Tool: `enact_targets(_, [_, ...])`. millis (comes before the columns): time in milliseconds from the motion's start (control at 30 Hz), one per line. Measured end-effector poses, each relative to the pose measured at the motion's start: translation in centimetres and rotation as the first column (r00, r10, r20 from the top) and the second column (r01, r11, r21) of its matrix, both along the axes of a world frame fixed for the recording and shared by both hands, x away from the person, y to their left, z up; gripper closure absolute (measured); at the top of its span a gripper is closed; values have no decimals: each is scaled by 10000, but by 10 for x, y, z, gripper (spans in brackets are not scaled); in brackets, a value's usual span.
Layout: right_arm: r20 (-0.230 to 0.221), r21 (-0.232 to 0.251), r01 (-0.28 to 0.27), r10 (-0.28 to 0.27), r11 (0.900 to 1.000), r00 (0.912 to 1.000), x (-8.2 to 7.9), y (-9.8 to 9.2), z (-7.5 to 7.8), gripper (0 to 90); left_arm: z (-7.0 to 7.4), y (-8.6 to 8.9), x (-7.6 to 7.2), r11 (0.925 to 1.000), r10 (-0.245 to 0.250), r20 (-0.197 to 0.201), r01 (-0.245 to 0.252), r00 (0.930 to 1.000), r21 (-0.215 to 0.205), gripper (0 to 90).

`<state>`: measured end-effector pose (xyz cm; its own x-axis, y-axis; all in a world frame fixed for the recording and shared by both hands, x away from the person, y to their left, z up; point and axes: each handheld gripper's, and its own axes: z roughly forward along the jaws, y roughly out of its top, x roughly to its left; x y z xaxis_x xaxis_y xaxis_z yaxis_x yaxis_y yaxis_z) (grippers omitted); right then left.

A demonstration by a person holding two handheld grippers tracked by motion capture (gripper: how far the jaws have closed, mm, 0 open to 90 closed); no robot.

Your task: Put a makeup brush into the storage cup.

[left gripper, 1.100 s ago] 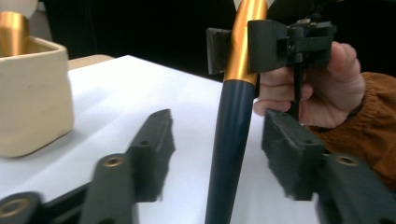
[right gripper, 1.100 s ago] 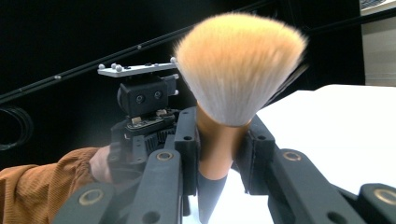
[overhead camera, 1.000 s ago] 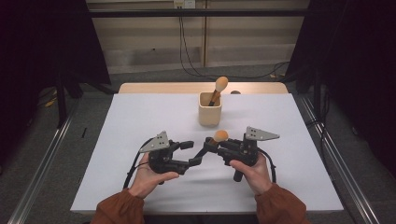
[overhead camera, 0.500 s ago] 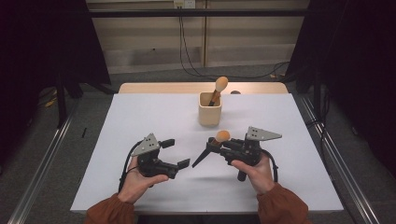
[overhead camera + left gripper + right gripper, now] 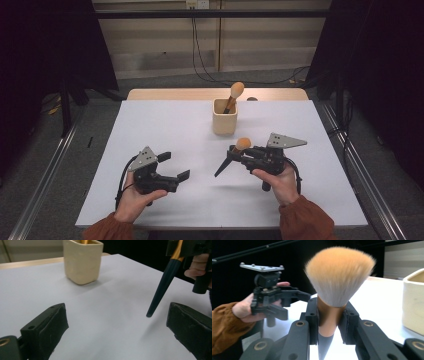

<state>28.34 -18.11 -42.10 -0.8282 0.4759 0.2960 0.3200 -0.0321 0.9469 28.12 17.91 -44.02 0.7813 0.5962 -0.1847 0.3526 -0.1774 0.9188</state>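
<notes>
At three o'clock of the spread, empty left hand-held gripper, the right hand-held gripper pinches the makeup brush above the desk.

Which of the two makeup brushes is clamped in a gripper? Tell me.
The brush near the table's front, clamped at its gold ferrule by the right gripper. The other brush stands in the beige cup, untouched.

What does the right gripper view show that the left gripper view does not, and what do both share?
Right gripper view: the brush clamped at its copper ferrule between the right gripper jaws, bristles up, and the open left gripper in a hand. Left gripper view: the brush's dark handle tip hanging above the white table. Shared: brush, beige cup, table.
</notes>
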Motion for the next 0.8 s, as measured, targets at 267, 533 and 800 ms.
enact_targets(267, [177, -150, 583, -581, 9982, 9982, 4, -12, 6, 720, 0, 23, -7, 9993, 345, 283, -348, 9990, 114, 25])
enact_targets(533, [268, -436, 873, -862, 9952, 9959, 13, -16, 11, 720, -9, 39, -11, 9975, 708, 407, -709, 9967, 15, 15])
enact_targets(800, [372, -664, 1037, -1014, 9924, 9942, 24, -19, 17, 720, -17, 58, -19, 9935, 1135, 641, -1128, 9915, -154, 15])
